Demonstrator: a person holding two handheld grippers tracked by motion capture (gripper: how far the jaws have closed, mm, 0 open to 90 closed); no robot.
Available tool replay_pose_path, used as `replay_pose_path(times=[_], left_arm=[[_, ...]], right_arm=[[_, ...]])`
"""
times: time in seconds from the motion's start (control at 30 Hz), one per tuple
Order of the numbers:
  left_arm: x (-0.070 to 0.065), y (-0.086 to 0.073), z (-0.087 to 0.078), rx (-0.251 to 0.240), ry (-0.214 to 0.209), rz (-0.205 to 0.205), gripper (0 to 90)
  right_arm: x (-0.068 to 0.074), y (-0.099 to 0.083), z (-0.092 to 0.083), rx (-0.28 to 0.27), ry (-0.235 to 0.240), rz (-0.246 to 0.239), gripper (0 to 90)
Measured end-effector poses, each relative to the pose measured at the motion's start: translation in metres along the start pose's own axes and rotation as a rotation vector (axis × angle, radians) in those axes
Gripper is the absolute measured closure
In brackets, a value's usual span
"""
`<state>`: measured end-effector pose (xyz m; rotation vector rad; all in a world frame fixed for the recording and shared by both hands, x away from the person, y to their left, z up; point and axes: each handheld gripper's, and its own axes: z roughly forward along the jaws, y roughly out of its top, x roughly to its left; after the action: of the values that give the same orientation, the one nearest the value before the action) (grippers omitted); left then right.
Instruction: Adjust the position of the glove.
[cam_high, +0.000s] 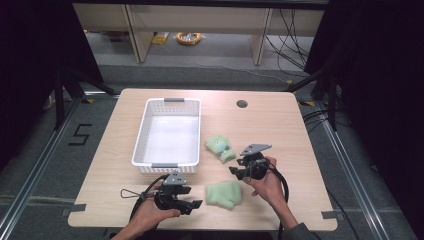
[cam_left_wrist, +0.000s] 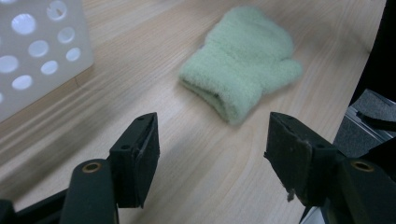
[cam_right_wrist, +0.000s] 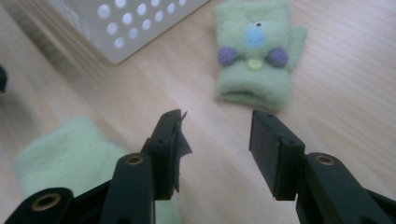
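Two pale green fuzzy mittens lie on the wooden table. The plain one (cam_high: 224, 194) (cam_left_wrist: 241, 80) rests near the front edge, between my two grippers, and its cuff shows at the lower left of the right gripper view (cam_right_wrist: 70, 158). The other mitten (cam_high: 220, 148) (cam_right_wrist: 255, 56), with a face of blue and purple dots, lies just right of the white basket (cam_high: 169, 134). My left gripper (cam_high: 192, 204) (cam_left_wrist: 210, 154) is open, a short way left of the plain mitten. My right gripper (cam_high: 236, 171) (cam_right_wrist: 215, 149) is open, just short of the decorated mitten.
The white perforated basket (cam_left_wrist: 32, 60) (cam_right_wrist: 126, 23) stands empty at the table's middle left. A round cable hole (cam_high: 242, 104) sits at the back right. Bare wood lies right of my right hand. Table legs and cables are on the floor beyond.
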<state>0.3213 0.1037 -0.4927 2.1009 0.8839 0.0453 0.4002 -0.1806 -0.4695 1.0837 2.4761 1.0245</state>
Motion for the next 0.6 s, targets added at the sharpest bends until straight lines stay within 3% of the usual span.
replay_pose_path(times=[0.13,0.17,0.23,0.27,0.3,0.33,0.37,0.53,0.6], left_arm=[[0.001,-0.004,-0.003,-0.006,0.014,-0.002,32.8],[0.002,-0.006,-0.004,-0.005,0.016,-0.014,32.7],[0.003,-0.007,-0.006,-0.009,0.019,-0.007,32.6],[0.004,-0.008,-0.007,-0.002,0.023,-0.003,32.6],[0.004,-0.009,-0.007,-0.007,0.026,-0.007,32.5],[0.004,-0.009,-0.007,-0.008,0.026,-0.009,32.3],[0.004,-0.009,-0.007,-0.012,0.029,-0.018,32.1],[0.001,-0.008,-0.007,0.0,0.046,0.036,28.6],[0.001,-0.008,-0.007,0.002,0.044,0.055,27.5]], right_arm=[[-0.006,0.01,0.005,0.005,-0.002,0.004,55.8],[-0.007,0.011,0.009,-0.02,-0.02,0.002,56.1],[-0.011,0.017,0.009,0.008,-0.023,-0.014,56.4],[-0.013,0.019,0.012,-0.022,-0.028,-0.017,56.6],[-0.015,0.022,0.013,-0.002,-0.027,-0.023,56.7],[-0.015,0.023,0.017,-0.016,-0.033,-0.019,56.9],[-0.017,0.025,0.016,0.013,-0.032,-0.03,57.3],[-0.024,0.034,0.031,0.014,-0.045,-0.049,57.5],[-0.024,0.038,0.037,0.025,-0.042,-0.027,57.5]])
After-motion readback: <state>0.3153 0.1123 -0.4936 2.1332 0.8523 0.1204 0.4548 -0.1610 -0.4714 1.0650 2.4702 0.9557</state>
